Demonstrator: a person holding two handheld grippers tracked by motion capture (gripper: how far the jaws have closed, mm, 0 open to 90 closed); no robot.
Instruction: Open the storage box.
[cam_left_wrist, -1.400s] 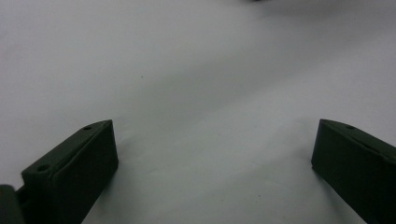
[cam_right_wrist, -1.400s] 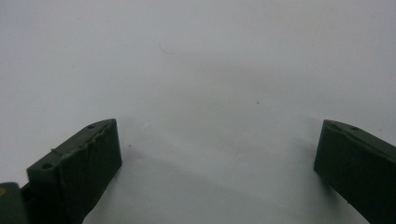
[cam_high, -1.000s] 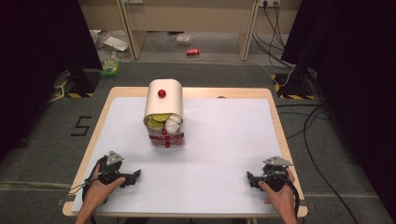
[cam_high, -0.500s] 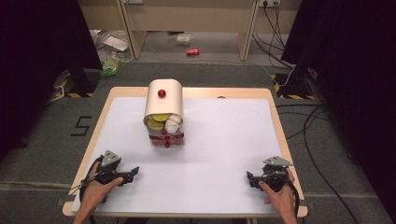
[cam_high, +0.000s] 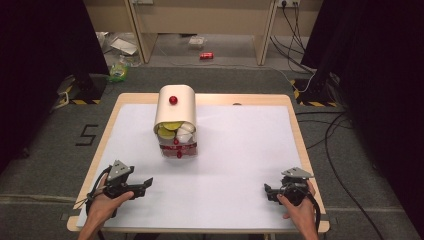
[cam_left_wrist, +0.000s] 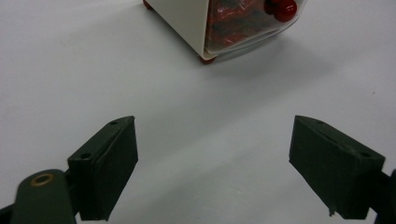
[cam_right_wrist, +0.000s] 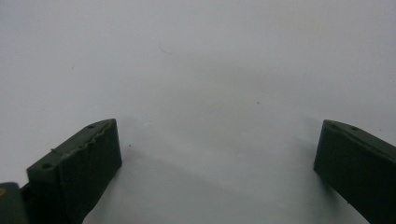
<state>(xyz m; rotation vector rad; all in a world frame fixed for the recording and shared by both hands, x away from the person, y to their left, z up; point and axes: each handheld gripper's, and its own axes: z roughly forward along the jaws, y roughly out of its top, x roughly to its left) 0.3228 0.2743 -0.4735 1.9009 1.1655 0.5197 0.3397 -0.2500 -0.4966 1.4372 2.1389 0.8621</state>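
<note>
The bench has a plain white top framed by a light wood edge. The bread-bin-shaped container at the far centre-left is cream, with a red knob on its curved cover. Its open front shows yellow-green items and white items above a clear drawer holding red contents. Small red feet show under the container in the left gripper view. The left claw and the right claw are black, each carrying a grey plate. The floor is dark grey carpet, marked with a black "5" at the left and yellow-black striped tape at the far right. A red can lies on the floor beyond the bench.
</note>
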